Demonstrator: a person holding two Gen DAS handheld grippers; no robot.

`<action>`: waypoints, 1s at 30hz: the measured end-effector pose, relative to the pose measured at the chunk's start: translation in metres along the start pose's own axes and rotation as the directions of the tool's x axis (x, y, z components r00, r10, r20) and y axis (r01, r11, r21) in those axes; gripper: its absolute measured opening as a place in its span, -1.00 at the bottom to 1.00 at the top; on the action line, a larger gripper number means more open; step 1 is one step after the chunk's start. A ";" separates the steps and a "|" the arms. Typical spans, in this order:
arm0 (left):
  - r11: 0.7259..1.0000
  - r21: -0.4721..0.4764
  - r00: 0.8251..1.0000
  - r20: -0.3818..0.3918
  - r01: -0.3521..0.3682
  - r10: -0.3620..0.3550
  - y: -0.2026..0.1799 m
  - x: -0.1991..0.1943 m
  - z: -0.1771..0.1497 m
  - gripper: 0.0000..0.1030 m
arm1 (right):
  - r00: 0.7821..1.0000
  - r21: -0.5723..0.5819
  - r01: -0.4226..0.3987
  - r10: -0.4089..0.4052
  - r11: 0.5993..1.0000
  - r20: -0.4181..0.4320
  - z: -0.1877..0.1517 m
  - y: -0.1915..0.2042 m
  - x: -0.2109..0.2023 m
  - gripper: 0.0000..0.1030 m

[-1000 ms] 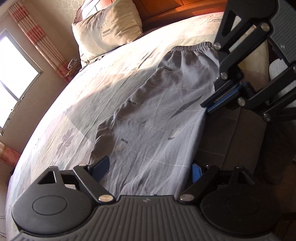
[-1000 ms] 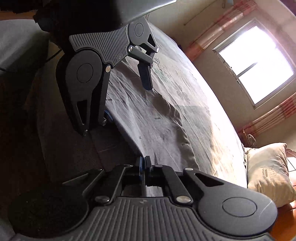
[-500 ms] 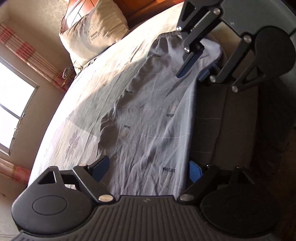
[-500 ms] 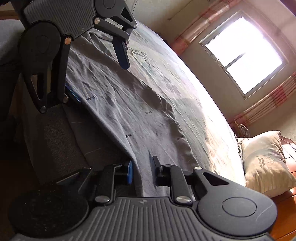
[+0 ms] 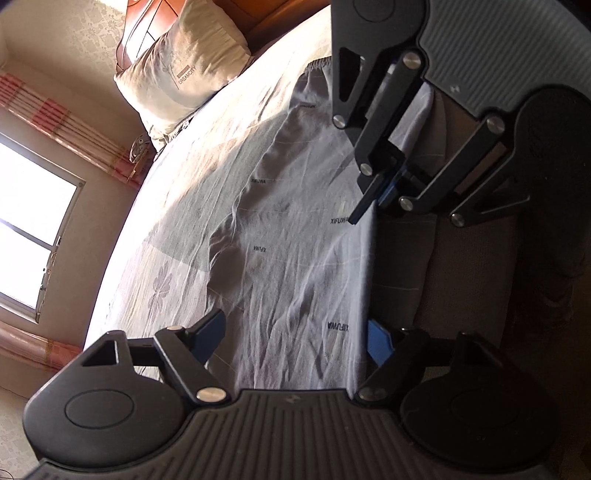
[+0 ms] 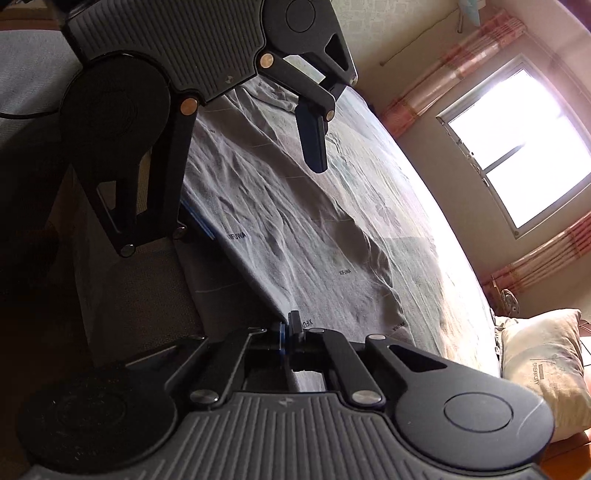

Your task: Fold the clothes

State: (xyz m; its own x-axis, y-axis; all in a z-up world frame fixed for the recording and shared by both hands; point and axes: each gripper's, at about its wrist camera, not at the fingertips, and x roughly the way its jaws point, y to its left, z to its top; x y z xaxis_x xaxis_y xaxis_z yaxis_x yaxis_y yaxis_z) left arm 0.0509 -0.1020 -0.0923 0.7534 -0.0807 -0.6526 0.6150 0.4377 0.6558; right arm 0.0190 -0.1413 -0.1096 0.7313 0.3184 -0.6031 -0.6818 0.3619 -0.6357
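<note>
Grey trousers (image 5: pixel 295 240) (image 6: pixel 314 240) with small printed words lie flat along the near edge of the bed, waistband toward the pillow. My left gripper (image 5: pixel 295 336) (image 6: pixel 255 184) straddles the leg end. Its jaws are closing with the cloth between them, and the pads stand clear of it. One blue pad (image 5: pixel 378 341) hangs over the bed's side. My right gripper (image 6: pixel 288 328) (image 5: pixel 373 195) is shut on the trousers' near edge, closer to the waistband.
The pale floral bedsheet (image 5: pixel 166 266) spreads beyond the trousers. A cream pillow (image 5: pixel 184 70) (image 6: pixel 543 369) leans on the wooden headboard (image 5: pixel 280 14). A bright window (image 5: pixel 29 221) (image 6: pixel 517 147) with striped curtains is across the room. The bed's dark side (image 5: pixel 461 277) drops off beside both grippers.
My right gripper opened over the trousers' edge, then shut on it. My left gripper's jaws narrowed around the leg end, and its view rolled.
</note>
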 end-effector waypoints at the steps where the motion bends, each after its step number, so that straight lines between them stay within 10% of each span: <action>1: 1.000 -0.013 1.000 0.000 0.011 -0.011 0.002 -0.002 0.000 0.11 | 1.000 -0.007 -0.006 0.006 1.000 0.001 0.000 -0.001 -0.003 -0.96; 11: 0.987 -0.116 0.993 -0.005 0.114 -0.115 0.005 -0.004 -0.012 0.15 | 0.997 -0.006 -0.070 0.070 0.998 -0.037 -0.006 0.008 -0.005 -0.88; 19: 0.967 -0.137 0.977 0.022 0.215 -0.214 0.034 -0.041 -0.029 0.21 | 0.993 0.220 -0.089 0.104 0.971 -0.054 -0.036 -0.044 -0.049 -0.65; 30: 0.912 -0.374 0.983 -0.008 0.166 -0.182 0.059 0.030 -0.019 0.44 | 0.990 0.658 -0.009 0.101 0.753 -0.102 -0.098 -0.098 -0.005 -0.24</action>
State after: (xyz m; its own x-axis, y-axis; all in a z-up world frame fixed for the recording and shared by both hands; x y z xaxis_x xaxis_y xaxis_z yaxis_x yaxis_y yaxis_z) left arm 0.1051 -0.0614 -0.0811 0.6267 -0.1515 -0.7644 0.5991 0.7210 0.3482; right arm 0.0806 -0.2646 -0.0915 0.6531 0.2626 -0.7103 -0.5095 0.8463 -0.1556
